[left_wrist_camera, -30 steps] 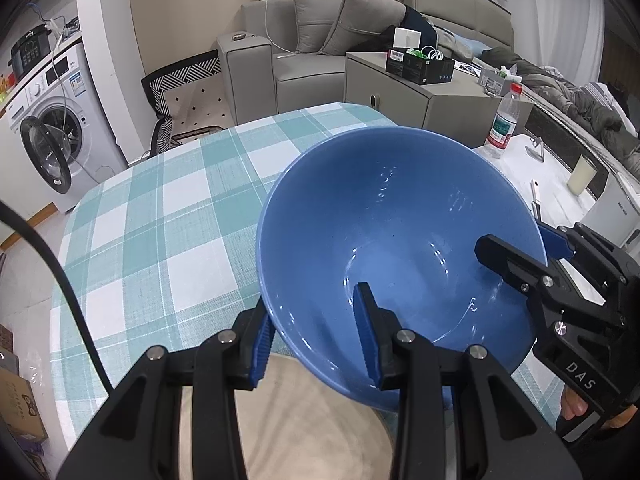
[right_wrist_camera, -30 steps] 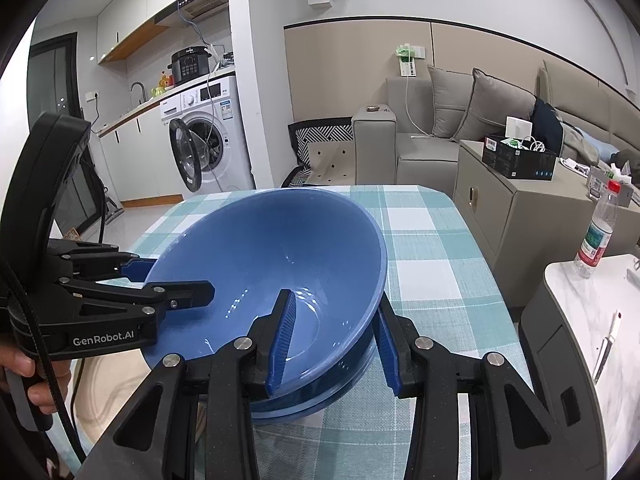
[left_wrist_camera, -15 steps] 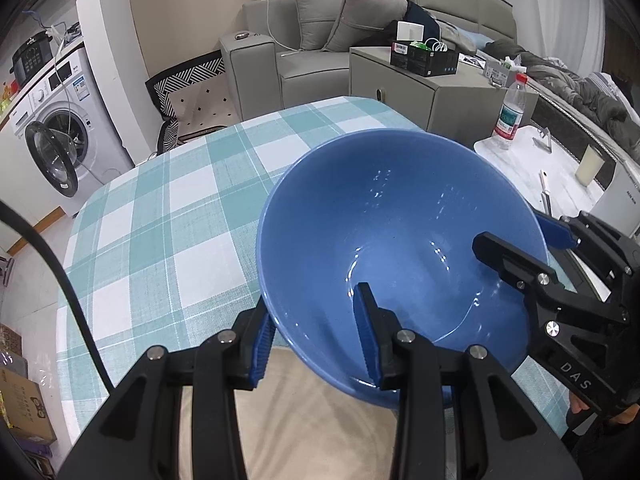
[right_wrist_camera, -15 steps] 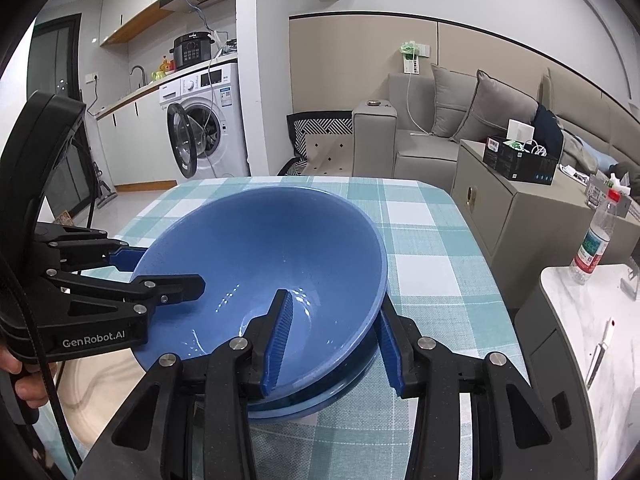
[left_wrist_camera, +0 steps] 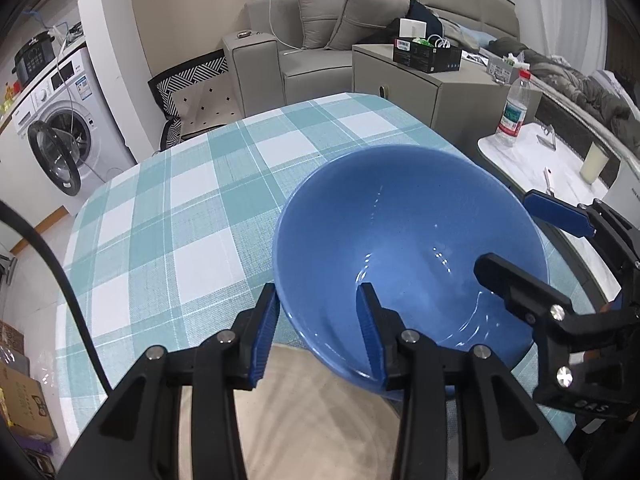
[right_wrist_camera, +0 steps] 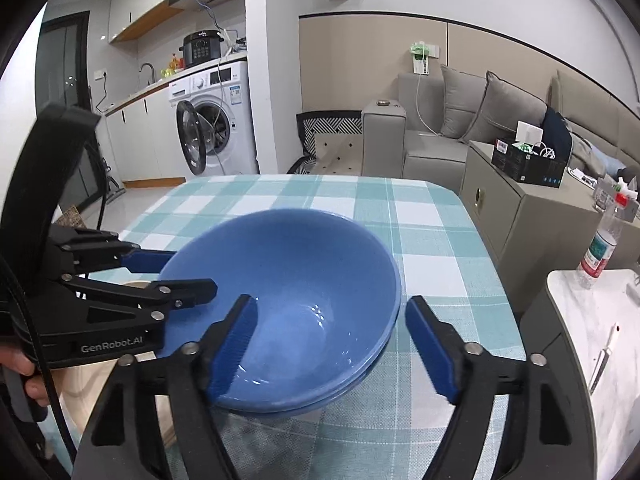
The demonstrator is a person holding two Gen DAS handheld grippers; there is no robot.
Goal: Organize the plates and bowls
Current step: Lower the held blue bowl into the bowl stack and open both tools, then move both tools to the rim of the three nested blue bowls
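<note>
Since the earlier frame, the blue bowl [right_wrist_camera: 288,300] has settled level into a second bowl [right_wrist_camera: 356,384] on the checked tablecloth [right_wrist_camera: 432,248]. Just opened, the right gripper [right_wrist_camera: 332,344] straddles the bowl's near rim, pads clear. Opposite, the left gripper [left_wrist_camera: 318,330] straddles the bowl's other rim; whether its slightly widened pads press, I cannot tell.
</note>
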